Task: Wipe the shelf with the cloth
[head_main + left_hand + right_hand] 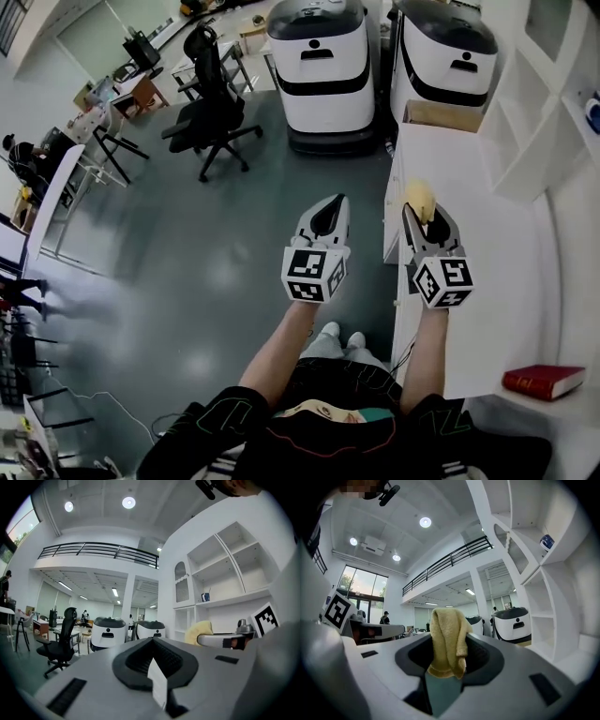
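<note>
A yellow cloth (421,199) (448,639) hangs bunched from my right gripper (424,217), which is shut on it and held over the near edge of the white shelf top (487,281). In the left gripper view the same cloth (198,632) shows beside that gripper's arm. My left gripper (329,212) (152,641) hovers over the grey floor to the left of the shelf. Its jaws are pressed together with nothing between them. A white shelving unit (530,103) (543,573) rises at the right, with a small blue thing (547,541) in one compartment.
A red book (544,381) lies on the shelf top near me. A cardboard box (442,114) sits at its far end. Two white machines (317,66) (441,56) stand ahead, with a black office chair (208,103) and desks to the left.
</note>
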The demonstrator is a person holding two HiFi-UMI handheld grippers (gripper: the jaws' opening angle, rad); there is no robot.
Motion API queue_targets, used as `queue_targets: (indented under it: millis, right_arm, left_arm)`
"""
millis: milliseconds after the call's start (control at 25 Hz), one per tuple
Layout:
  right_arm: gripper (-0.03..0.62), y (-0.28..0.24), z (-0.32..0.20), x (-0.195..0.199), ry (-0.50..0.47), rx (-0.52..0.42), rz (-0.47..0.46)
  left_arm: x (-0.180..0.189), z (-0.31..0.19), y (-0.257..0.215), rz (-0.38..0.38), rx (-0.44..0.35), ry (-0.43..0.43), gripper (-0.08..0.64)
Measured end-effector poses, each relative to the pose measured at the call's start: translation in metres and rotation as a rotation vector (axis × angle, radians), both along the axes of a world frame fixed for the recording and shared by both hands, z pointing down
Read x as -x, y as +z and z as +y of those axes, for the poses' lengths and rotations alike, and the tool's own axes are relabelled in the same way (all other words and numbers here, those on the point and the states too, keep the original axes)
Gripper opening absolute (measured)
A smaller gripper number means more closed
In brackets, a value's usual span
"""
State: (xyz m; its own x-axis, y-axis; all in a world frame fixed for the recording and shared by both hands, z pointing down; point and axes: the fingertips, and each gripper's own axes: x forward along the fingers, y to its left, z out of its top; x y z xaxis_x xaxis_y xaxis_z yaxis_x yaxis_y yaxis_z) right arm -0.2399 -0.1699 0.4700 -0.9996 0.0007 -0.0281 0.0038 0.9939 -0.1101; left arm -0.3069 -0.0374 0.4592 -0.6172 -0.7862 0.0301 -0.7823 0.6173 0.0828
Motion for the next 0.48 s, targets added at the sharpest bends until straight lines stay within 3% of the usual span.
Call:
queue_targets:
  millis: [200, 480]
  right_arm:
    - [0.166, -0.009, -0.035, -0.002, 0.08, -0.034, -0.002]
    - [0.166, -0.064, -0.108, -0.052, 0.262, -0.13, -0.036]
  left_arm:
    - [0.01, -0.052, -0.002, 0.005, -0.034, 0.109, -0.003]
    - [-0.027, -0.15, -0.045, -0.017, -0.115, 0.338, -0.003]
